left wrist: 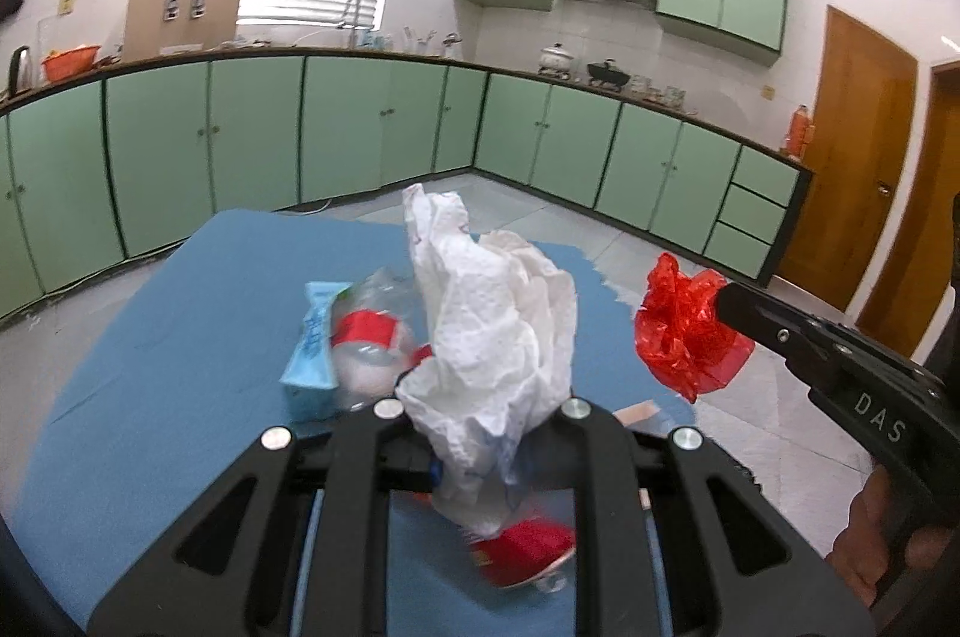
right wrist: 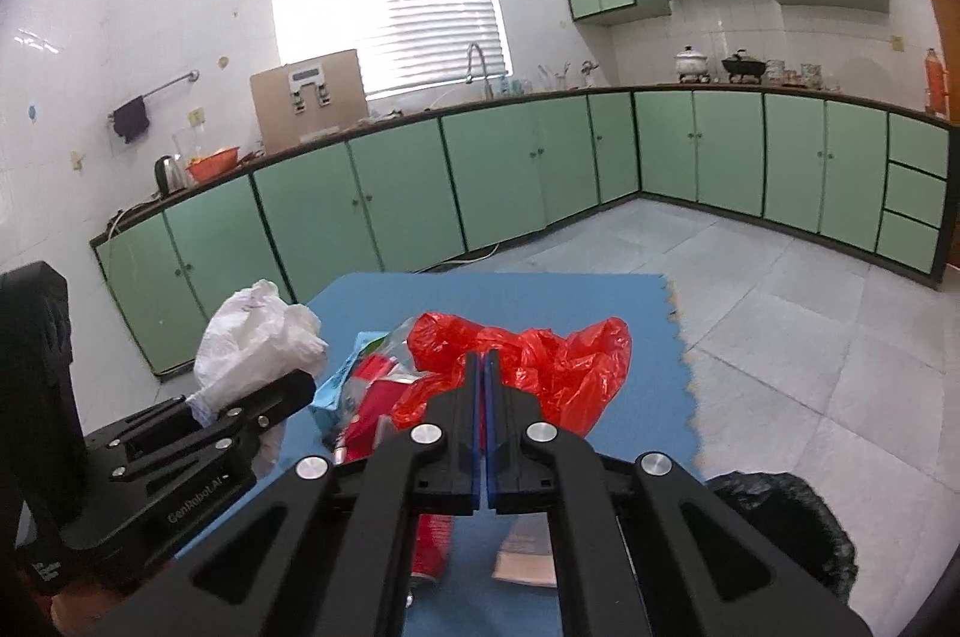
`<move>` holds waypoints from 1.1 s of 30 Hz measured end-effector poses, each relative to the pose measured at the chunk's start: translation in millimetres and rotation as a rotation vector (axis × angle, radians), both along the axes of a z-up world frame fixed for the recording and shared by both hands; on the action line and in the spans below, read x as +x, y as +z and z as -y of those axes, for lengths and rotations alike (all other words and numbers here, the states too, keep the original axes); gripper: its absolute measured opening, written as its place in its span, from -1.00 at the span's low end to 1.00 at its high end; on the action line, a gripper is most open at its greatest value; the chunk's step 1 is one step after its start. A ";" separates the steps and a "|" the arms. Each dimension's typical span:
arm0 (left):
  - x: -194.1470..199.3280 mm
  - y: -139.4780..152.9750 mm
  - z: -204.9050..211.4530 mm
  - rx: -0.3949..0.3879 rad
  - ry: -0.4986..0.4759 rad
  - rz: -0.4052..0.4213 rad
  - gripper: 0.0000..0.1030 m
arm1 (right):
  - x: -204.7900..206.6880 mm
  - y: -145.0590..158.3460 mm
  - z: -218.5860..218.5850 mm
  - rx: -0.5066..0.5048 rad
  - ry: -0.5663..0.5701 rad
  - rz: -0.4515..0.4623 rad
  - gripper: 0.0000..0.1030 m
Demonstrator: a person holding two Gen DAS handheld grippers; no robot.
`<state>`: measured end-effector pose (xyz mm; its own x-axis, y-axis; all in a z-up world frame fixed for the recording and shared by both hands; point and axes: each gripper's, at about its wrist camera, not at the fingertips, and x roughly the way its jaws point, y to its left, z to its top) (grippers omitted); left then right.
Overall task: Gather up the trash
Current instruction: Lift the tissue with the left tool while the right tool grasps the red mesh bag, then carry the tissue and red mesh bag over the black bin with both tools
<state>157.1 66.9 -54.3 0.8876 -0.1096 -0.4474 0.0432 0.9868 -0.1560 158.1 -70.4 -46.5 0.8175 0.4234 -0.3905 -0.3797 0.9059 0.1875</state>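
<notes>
My left gripper point(left wrist: 480, 433) is shut on a crumpled white paper towel point(left wrist: 492, 331) and holds it above the blue table point(left wrist: 180, 337). It shows at the left of the right wrist view point(right wrist: 300, 385) with the towel point(right wrist: 252, 337). My right gripper point(right wrist: 485, 367) is shut on a red plastic bag point(right wrist: 558, 361), raised above the table's right side; it also shows in the left wrist view point(left wrist: 720, 301) with the bag point(left wrist: 684, 331). On the table lie a light blue carton point(left wrist: 312, 355), a clear bottle with a red label point(left wrist: 366, 337) and a red can point(left wrist: 522, 547).
A bin lined with a black bag point(right wrist: 786, 523) stands on the floor at the table's right. A flat brown wrapper point(right wrist: 528, 553) lies near the table's front. Green cabinets point(right wrist: 420, 193) line the far walls across grey floor tiles point(right wrist: 780, 325).
</notes>
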 end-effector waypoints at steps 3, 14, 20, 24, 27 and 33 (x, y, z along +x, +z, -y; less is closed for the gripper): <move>3.0 4.4 17.6 -0.002 -0.039 0.015 -0.69 | -1.6 5.2 13.7 -0.004 -0.028 0.008 -0.98; 14.7 8.3 80.1 -0.034 -0.169 0.043 -0.69 | -4.0 14.1 80.6 -0.013 -0.166 0.022 -0.98; 24.8 8.7 124.1 -0.052 -0.248 0.049 -0.69 | -11.2 11.7 120.3 -0.027 -0.241 0.024 -0.98; 27.9 1.8 154.2 -0.053 -0.296 0.047 -0.69 | -14.2 6.5 143.8 -0.026 -0.287 0.018 -0.98; 31.8 -7.0 174.9 -0.060 -0.325 0.036 -0.69 | -14.7 1.1 162.1 -0.030 -0.321 0.007 -0.98; 37.5 -30.5 211.5 -0.047 -0.368 0.016 -0.69 | -14.8 -10.8 196.2 -0.037 -0.380 -0.025 -0.98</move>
